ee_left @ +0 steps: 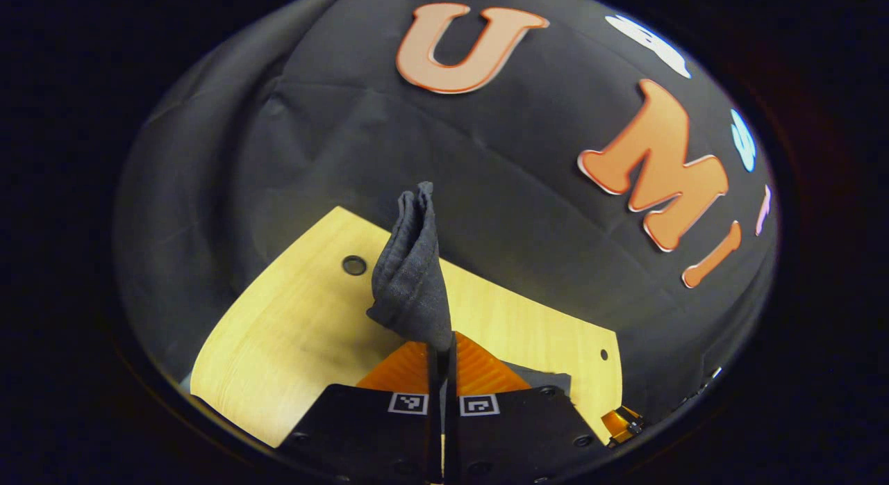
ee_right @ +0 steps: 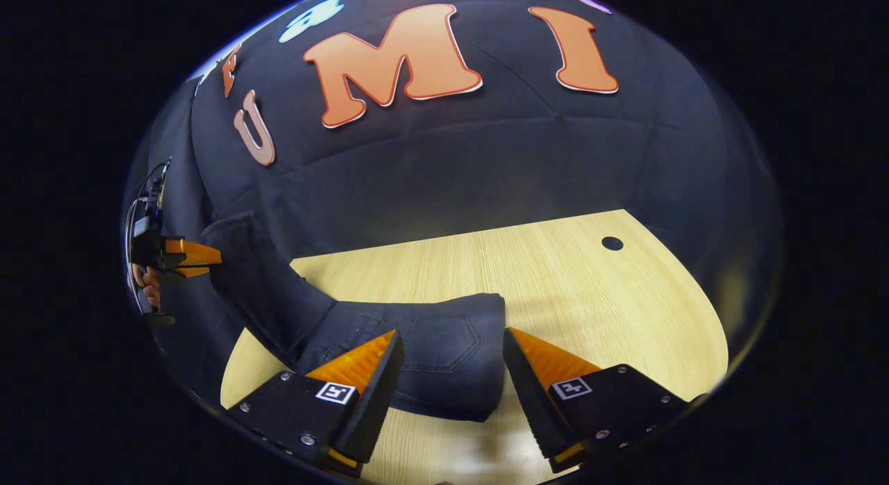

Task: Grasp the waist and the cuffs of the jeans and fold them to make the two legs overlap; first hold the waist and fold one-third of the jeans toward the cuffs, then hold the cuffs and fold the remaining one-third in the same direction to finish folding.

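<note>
Dark jeans [ee_right: 417, 346] lie on the wooden table [ee_right: 590, 297], the waist end with a back pocket nearest my right gripper [ee_right: 451, 363]. That gripper stands open, its fingers either side of the waist and just above it. The legs rise off the table to the left, up to my left gripper [ee_right: 201, 259], held by a hand. In the left gripper view, my left gripper [ee_left: 442, 349] is shut on a bunched cuff end of the jeans [ee_left: 411, 276], which sticks up above the fingertips over the table [ee_left: 298, 332].
Black cloth walls close in behind and around the table. A round hole [ee_right: 612, 243] sits in the tabletop at the far right, and another hole [ee_left: 354, 265] shows in the left gripper view. Bare wood stretches to the right of the jeans.
</note>
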The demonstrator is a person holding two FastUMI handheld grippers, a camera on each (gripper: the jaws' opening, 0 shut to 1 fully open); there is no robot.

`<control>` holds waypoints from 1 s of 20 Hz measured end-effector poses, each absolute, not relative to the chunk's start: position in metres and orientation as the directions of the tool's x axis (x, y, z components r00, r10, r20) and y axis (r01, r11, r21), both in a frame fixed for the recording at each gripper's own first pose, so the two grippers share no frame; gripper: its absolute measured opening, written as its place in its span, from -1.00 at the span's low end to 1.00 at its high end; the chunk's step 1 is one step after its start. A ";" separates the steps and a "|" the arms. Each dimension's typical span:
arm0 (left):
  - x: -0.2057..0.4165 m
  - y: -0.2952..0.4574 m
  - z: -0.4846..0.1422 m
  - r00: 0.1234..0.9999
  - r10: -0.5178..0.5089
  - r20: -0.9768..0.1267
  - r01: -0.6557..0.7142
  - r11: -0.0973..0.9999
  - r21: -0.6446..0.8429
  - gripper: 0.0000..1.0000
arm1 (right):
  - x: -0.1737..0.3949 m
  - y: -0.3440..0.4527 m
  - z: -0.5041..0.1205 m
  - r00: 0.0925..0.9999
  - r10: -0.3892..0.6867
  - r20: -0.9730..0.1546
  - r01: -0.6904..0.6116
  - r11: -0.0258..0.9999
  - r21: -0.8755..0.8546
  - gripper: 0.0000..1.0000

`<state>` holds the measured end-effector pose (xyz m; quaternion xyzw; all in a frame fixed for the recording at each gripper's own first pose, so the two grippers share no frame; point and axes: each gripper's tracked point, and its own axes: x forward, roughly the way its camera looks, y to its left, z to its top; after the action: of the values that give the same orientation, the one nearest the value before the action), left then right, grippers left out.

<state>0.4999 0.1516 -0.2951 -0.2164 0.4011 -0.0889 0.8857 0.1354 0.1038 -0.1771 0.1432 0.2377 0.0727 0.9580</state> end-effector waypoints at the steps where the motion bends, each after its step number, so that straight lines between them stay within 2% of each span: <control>1: 0.499 0.134 -0.287 0.658 -0.353 -0.665 0.013 0.889 -0.458 -0.96 | 0.138 0.101 -0.178 0.877 0.210 -0.433 -0.072 0.947 0.312 0.75; 10: 0.482 -0.011 -0.279 0.556 -0.457 -0.694 0.204 0.885 -0.419 -0.95 | 0.145 0.059 -0.183 0.883 0.205 -0.423 -0.059 0.941 0.332 0.75; 16: 0.438 -0.106 -0.305 0.416 -0.515 -0.750 0.341 0.853 -0.396 -0.95 | 0.141 0.017 -0.196 0.883 0.167 -0.438 -0.003 0.936 0.352 0.75; 20: 0.410 -0.135 -0.336 0.325 -0.528 -0.784 0.417 0.825 -0.382 -0.95 | 0.139 0.002 -0.203 0.879 0.151 -0.451 0.022 0.934 0.356 0.75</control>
<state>0.4098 -0.1347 -0.3363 -0.0554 0.5026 -0.2909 0.8122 0.1388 0.0016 -0.2032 0.1782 0.2432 0.0340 0.9529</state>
